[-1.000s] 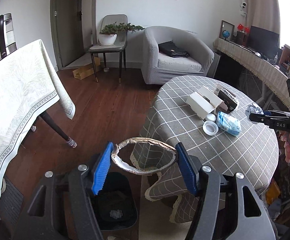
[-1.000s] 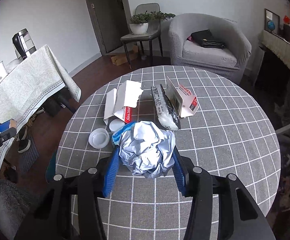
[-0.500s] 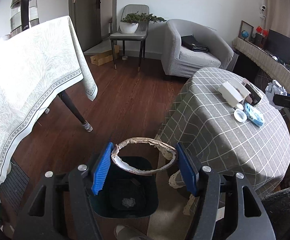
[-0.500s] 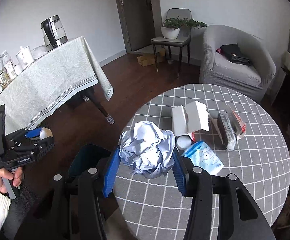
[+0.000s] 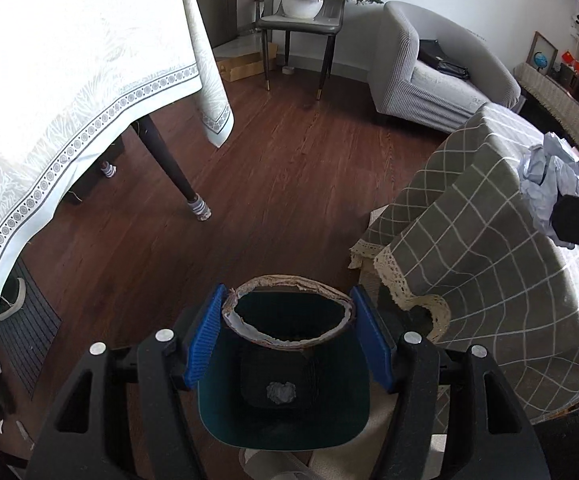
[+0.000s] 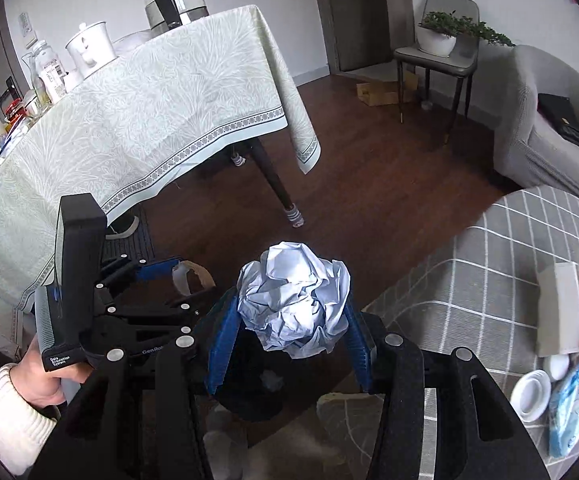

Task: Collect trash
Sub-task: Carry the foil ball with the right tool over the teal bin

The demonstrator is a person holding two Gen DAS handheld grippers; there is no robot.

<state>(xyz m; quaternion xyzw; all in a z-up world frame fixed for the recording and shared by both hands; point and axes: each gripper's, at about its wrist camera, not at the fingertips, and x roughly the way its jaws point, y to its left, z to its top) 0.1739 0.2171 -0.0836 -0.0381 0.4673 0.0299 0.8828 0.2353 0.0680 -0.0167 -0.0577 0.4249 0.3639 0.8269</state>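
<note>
My left gripper (image 5: 287, 338) is shut on a torn cardboard tape ring (image 5: 289, 312) and holds it right above the dark green trash bin (image 5: 283, 424), which has a small crumpled scrap inside. My right gripper (image 6: 287, 340) is shut on a crumpled ball of pale blue paper (image 6: 293, 300), above the same bin (image 6: 249, 392). The paper ball also shows at the right edge of the left wrist view (image 5: 553, 184). The left gripper with the ring (image 6: 191, 276) shows in the right wrist view, to the left.
A round table with a grey checked cloth (image 5: 489, 248) stands right of the bin; on it lie a white box (image 6: 569, 312), white lids (image 6: 533, 392) and a blue packet (image 6: 569, 412). A table with a pale cloth (image 5: 69, 80) is at the left, an armchair (image 5: 429, 76) behind.
Both grippers have swung left and down from the round table to above the trash bin, each still holding its piece. The bin has come under both of them.
</note>
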